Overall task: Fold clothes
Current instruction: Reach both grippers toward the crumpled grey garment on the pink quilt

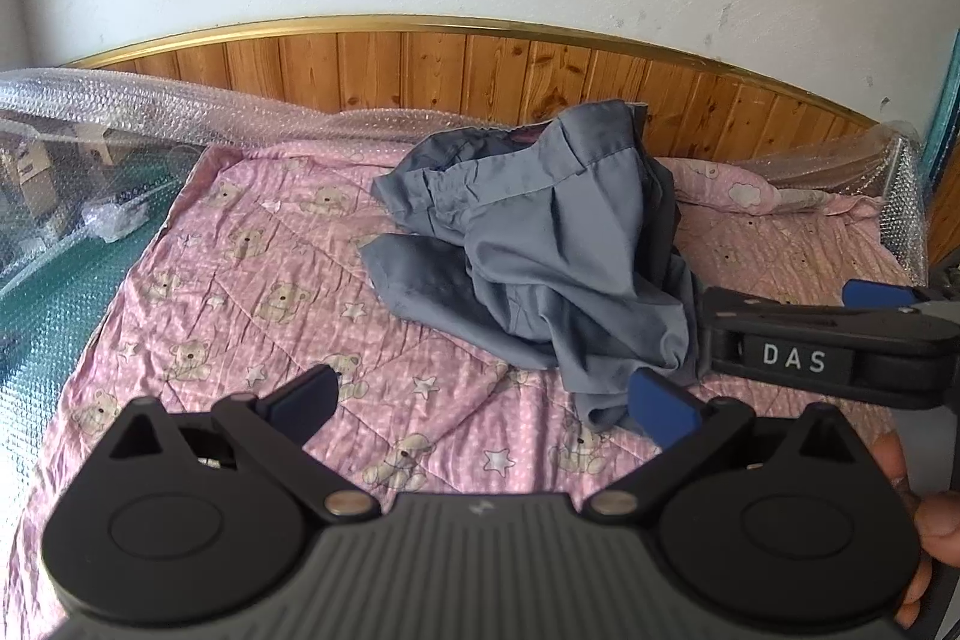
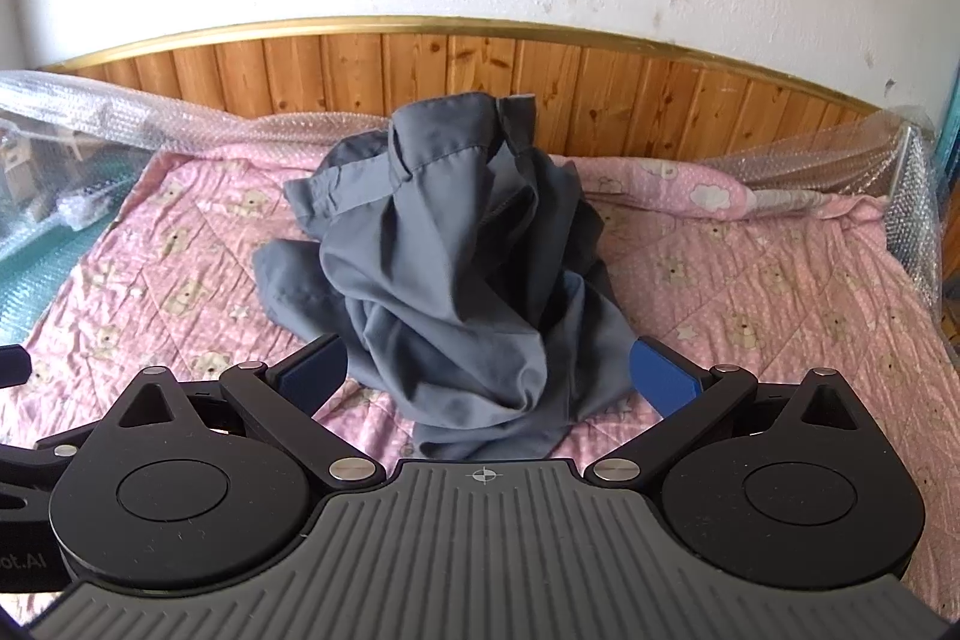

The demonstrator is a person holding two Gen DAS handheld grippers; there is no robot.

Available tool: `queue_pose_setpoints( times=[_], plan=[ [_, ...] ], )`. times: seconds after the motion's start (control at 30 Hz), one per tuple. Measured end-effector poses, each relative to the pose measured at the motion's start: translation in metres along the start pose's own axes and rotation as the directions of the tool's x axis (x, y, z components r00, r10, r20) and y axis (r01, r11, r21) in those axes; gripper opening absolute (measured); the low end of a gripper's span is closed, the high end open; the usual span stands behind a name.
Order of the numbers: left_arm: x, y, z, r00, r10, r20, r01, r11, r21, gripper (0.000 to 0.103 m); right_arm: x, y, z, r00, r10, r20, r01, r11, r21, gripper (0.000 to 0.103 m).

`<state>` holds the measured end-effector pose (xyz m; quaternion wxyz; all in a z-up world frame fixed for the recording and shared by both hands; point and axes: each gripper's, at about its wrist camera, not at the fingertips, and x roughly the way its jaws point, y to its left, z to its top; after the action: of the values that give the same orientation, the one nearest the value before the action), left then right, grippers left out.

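Open right claw [image 2: 489,376], garment [image 2: 456,268] between fingers

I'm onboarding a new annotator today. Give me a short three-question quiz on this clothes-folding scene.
1. True or false: the grey garment lies flat and neatly folded on the pink quilt.
2. The right gripper is: A) shut on the garment, B) open with the garment's near end between its fingers, C) out of view.
3. Fill in: behind the bed stands a wooden ____.

Key: 1 false, it is a crumpled heap; 2 B; 3 headboard.
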<state>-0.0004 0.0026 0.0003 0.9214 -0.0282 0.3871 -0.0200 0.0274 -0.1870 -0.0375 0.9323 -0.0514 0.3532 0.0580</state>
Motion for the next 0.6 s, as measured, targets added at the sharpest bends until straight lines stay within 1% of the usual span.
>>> queue_pose_setpoints(
  times=[0.2, 0.27, 0.33, 0.43, 0.6],
  plan=[
    [-0.003, 0.013, 0.000, 0.999, -0.024, 0.022, 0.024, 0.999, -0.026, 0.103, -0.007, 0.000, 0.000, 1.000, 0.004, 0.006, -0.004, 1.000, -0.003, 0.101],
    [-0.010, 0.009, -0.004, 0.999, -0.002, 0.039, 0.002, 1.000, -0.003, 0.103, -0.009, 0.001, 0.000, 1.000, 0.005, 0.009, -0.005, 1.000, -0.004, 0.101],
    [-0.011, 0.005, -0.007, 0.999, 0.014, 0.030, -0.014, 1.000, 0.007, 0.103, -0.011, 0.002, -0.002, 1.000, 0.005, 0.012, -0.005, 1.000, -0.006, 0.101],
    [-0.013, 0.000, -0.003, 1.000, 0.022, 0.011, -0.022, 1.000, 0.007, 0.103, -0.013, 0.006, -0.006, 1.000, 0.005, 0.013, -0.005, 1.000, -0.006, 0.101],
    [-0.018, 0.002, -0.007, 1.000, 0.025, 0.014, -0.025, 1.000, 0.012, 0.103, -0.015, 0.011, -0.010, 1.000, 0.015, 0.010, -0.015, 1.000, -0.007, 0.101]
  ],
)
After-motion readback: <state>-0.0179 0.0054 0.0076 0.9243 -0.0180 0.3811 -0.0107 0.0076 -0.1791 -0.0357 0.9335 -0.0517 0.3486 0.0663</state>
